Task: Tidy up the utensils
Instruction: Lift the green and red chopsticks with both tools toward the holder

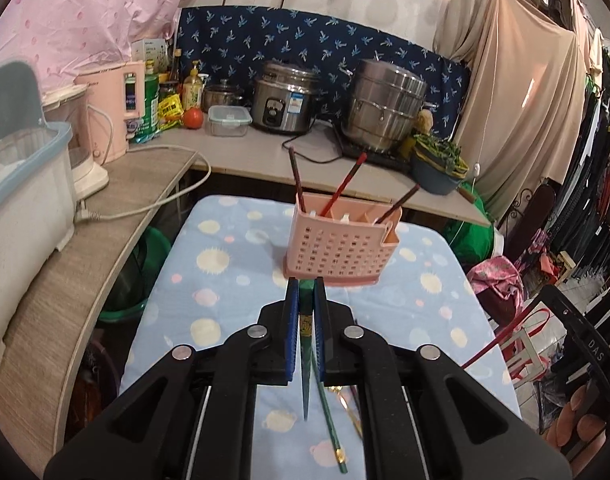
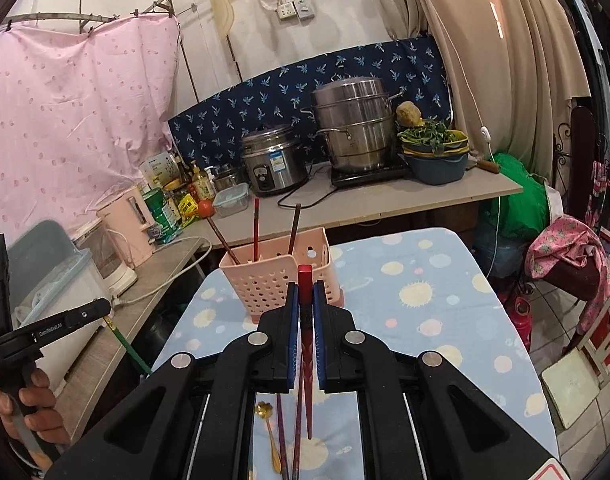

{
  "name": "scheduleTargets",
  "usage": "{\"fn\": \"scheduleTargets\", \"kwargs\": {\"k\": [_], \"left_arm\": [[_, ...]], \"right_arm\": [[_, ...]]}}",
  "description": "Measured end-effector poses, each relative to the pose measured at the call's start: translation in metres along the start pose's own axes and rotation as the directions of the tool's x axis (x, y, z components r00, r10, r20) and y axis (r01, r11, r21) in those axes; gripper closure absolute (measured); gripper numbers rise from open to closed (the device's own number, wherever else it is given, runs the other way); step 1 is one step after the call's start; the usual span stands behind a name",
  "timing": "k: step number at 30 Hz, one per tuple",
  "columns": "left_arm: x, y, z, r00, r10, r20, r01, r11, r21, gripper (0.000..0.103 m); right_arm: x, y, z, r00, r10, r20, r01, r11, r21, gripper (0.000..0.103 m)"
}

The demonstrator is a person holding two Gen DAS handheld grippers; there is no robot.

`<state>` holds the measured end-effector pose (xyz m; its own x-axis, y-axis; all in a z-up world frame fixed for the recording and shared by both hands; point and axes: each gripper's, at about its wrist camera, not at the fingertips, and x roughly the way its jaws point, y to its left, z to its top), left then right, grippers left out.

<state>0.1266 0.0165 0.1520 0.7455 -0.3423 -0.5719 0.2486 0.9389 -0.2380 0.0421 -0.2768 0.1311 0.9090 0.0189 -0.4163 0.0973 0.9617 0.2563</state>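
Note:
A pink perforated utensil holder point(image 1: 339, 248) stands on the blue patterned board point(image 1: 225, 280) with three dark red chopsticks point(image 1: 342, 186) leaning in it. It also shows in the right wrist view point(image 2: 277, 276). My left gripper point(image 1: 305, 292) is shut on a green chopstick point(image 1: 305, 356), just in front of the holder. A second green chopstick point(image 1: 330, 428) lies on the board below. My right gripper point(image 2: 305, 294) is shut on a red chopstick point(image 2: 305, 344) near the holder. A gold spoon point(image 2: 269, 436) and two dark chopsticks point(image 2: 283, 436) lie on the board under it. The left gripper shows at the left edge point(image 2: 101, 307).
A counter point(image 1: 233, 152) behind the board carries a rice cooker point(image 1: 283, 100), a steel steamer pot point(image 1: 383, 104), a food container point(image 1: 229, 120), bottles and a pink kettle point(image 1: 109, 112). A white bin point(image 1: 21, 200) sits on the left shelf. Clothes hang at right.

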Motion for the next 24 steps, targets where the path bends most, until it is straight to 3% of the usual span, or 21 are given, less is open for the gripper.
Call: {"fn": "scheduleTargets", "kwargs": {"k": [7,14,20,24], "left_arm": [[-0.001,-0.014,0.052,0.995,-0.014,0.102,0.012,1.0,0.019,0.096],[0.01,-0.028,0.118,0.975,-0.025,0.22,0.02,0.999,0.026,0.096],[0.031,-0.038,0.159,0.95,-0.025,0.311,0.011,0.999,0.048,0.096],[0.057,-0.036,0.173,0.946,-0.017,0.323,0.002,0.999,0.048,0.096]], "right_arm": [[0.018,0.005,0.048,0.995,0.023,0.097,-0.026,0.999,0.02,0.096],[0.055,0.017,0.106,0.982,0.07,0.174,-0.079,0.996,0.046,0.096],[0.092,0.032,0.141,0.974,0.08,0.213,-0.09,0.995,0.039,0.096],[0.122,0.035,0.151,0.975,0.078,0.208,-0.087,0.996,0.035,0.096]]}}
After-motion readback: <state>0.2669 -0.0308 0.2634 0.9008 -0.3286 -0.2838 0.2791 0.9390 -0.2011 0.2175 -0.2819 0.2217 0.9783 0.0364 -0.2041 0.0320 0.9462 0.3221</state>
